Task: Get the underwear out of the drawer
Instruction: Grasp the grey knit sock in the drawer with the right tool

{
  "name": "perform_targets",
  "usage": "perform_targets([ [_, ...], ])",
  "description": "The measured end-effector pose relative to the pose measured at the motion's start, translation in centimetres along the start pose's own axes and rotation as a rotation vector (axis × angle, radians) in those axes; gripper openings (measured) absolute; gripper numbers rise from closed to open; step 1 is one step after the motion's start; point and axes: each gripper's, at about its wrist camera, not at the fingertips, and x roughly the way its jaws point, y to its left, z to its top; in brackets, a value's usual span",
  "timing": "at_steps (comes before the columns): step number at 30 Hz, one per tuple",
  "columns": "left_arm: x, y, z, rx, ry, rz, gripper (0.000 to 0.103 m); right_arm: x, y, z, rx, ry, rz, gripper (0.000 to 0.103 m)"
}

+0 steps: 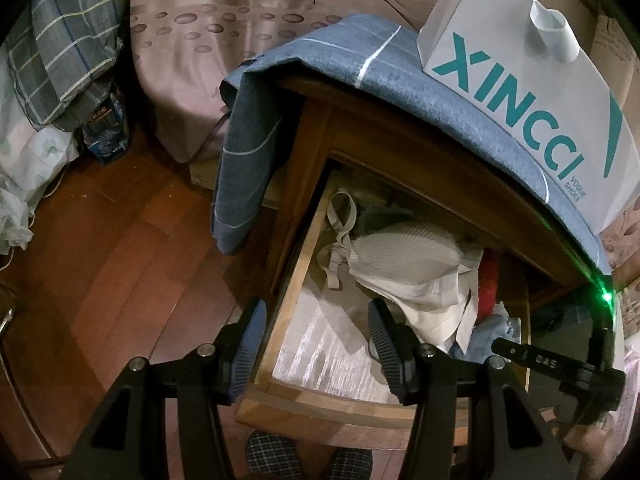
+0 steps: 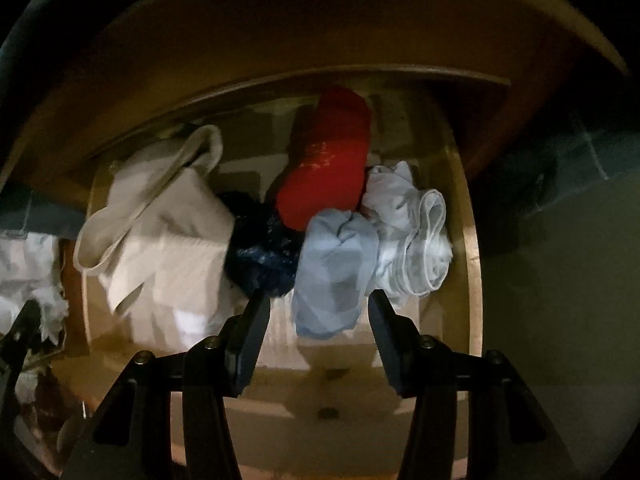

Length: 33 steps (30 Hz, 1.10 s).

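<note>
Pale-blue underwear (image 2: pixel 334 272) between spread right gripper (image 2: pixel 318 308) fingers; drawer (image 2: pixel 470 240) open.

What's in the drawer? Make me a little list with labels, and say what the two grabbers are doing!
drawer: pulled open, wooden
left side: white ribbed garment with straps
middle: dark blue bundle
back: red item
right side: light blue garment, white crumpled garment beside it
on top of the cabinet: blue cloth, white shoe box
left gripper: open, holding nothing, over the drawer's left edge
right gripper: open, fingers either side of the light blue garment, not closed on it
</note>
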Motion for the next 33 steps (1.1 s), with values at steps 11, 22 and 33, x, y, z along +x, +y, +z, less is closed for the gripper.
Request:
perform_targets([
  [11, 0.0, 0.3, 0.1, -0.01, 0.002, -0.017, 0.054, 2.3, -0.3, 0.9, 0.089, 0.002, -0.017, 0.049],
  [22, 0.0, 0.4, 0.2, -0.013, 0.003, -0.023, 0.054, 5.0, -1.5, 3.1, 0.157, 0.037, -0.021, 0.055],
  [33, 0.1, 0.2, 0.0, -0.01, 0.007, -0.021, 0.054, 7.3, -2.4, 4.3, 0.27, 0.16, 0.024, 0.057],
])
